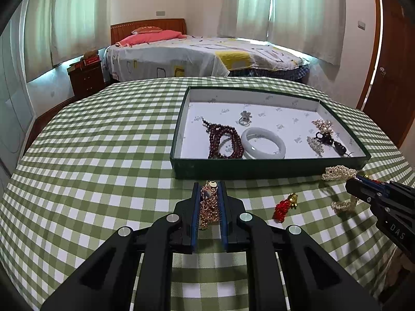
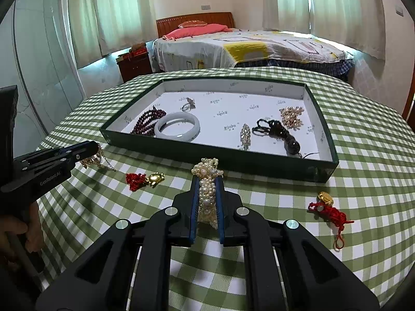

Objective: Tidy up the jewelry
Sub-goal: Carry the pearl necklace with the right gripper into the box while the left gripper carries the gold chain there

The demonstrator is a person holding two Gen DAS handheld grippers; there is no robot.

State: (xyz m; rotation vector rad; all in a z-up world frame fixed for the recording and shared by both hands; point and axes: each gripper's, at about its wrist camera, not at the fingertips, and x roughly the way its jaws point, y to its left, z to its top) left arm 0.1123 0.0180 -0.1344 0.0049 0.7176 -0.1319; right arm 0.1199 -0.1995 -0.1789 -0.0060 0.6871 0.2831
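Gold chain bracelet [image 1: 209,204] is pinched lengthwise in the left gripper [image 1: 209,202]; pearl bracelet [image 2: 207,194] likewise clamped between the right gripper [image 2: 207,197] fingers. Both are held just above the surface, green tray [image 2: 228,159] lying straight ahead, right gripper seemingly nearer.

Green-white checked tablecloth [image 1: 103,155]; dark green tray [image 1: 233,168]; white bangle [image 1: 263,146].

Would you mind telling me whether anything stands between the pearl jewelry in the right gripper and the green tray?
Nothing visible does. The right gripper holds the white pearl bead bracelet just before the dark green cardboard tray's near wall; only bare green checked tablecloth lies between.
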